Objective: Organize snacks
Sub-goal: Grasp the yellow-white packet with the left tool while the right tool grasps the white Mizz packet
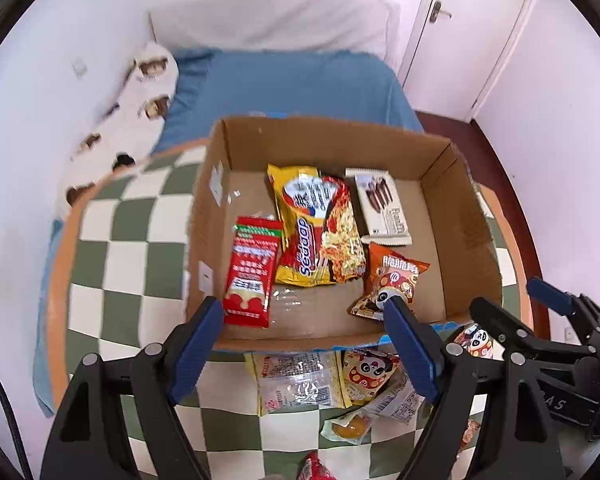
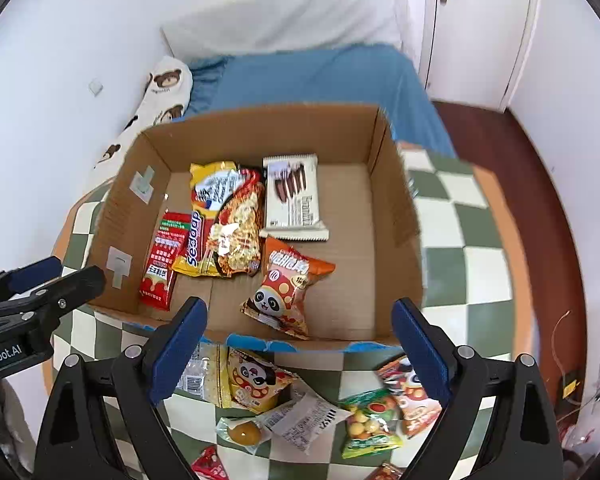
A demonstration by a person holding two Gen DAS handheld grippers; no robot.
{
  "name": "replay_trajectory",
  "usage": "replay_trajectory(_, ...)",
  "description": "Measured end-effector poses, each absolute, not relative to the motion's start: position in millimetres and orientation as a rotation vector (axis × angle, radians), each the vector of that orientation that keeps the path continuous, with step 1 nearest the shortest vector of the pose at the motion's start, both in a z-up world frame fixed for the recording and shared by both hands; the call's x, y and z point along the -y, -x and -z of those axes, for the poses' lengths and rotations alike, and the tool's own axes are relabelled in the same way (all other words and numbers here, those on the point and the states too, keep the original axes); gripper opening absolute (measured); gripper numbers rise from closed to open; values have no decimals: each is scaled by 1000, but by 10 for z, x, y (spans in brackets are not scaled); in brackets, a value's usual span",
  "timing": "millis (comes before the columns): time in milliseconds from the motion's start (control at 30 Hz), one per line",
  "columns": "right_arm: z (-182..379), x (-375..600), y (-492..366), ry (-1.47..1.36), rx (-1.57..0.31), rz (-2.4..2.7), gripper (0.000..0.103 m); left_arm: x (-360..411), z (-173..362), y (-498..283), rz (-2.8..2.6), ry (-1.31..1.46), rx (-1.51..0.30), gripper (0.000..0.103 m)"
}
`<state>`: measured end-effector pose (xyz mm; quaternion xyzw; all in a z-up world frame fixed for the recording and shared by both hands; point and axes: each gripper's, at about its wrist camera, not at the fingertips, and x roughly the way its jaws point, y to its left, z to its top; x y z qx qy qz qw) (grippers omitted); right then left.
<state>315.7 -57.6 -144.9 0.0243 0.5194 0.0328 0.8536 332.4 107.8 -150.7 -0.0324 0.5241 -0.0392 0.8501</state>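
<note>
While both tools hang spread and empty, the left tool (image 1: 304,340) and right tool (image 2: 300,344) point down at a corrugated cardboard box (image 2: 396,200) ahead. Four flat, glossy foil packets (image 2: 226,220) lie inside. Crinkled loose snacks (image 2: 308,416) sit beneath the tools on the checkered desk (image 2: 464,256).

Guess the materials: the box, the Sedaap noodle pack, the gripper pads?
Cardboard box: corrugated board, matte brown; fluting shows along the cut rim. Sedaap noodle pack: glossy plastic film, going by the glare spots and crinkles. Left gripper finger pads: blue, ribbed, probably rubber or soft plastic, on black hard-plastic-looking arms.
</note>
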Motion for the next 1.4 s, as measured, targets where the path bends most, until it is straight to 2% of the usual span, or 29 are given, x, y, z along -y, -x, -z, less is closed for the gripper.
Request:
replay_trajectory(200, 1073, 550, -2829, -32, -994, -61, 95, -1077, 1287, -3027, 90, 70, -1044, 82)
replay_trajectory(433, 916, 582, -2533, -71, -972, -68, 95, -1101, 1158, -2722, 109, 109, -1020, 82)
replay_trajectory(600, 1157, 735, -2295, -137, -1055, -55, 95, -1152, 1416, -2534, 92, 129, -1101, 82)
replay_trajectory(767, 1735, 1060, -2124, -263, -1207, -11, 95, -1178, 2000, -2487, 72, 148, -1257, 82)
replay_trajectory(867, 2130, 1229, -2085, -350, -1307, 0, 95, -1045, 2302, -2518, 121, 8, -1295, 82)
replay_trajectory(1100, 2735, 1293, -2114, -447, -1425, -8, 95, -526, 3024, -2652, 313, -669, -1304, 82)
replay_trajectory(1367, 3118, 1096, -2295, -430, -1494, -43, 95, -200, 3551, -2675, 485, -996, -1298, 81)
replay_trajectory(1400, 3164, 1080, -2309, -433, -1503, -43, 95, -171, 3613, -2667, 494, -1003, -1307, 74)
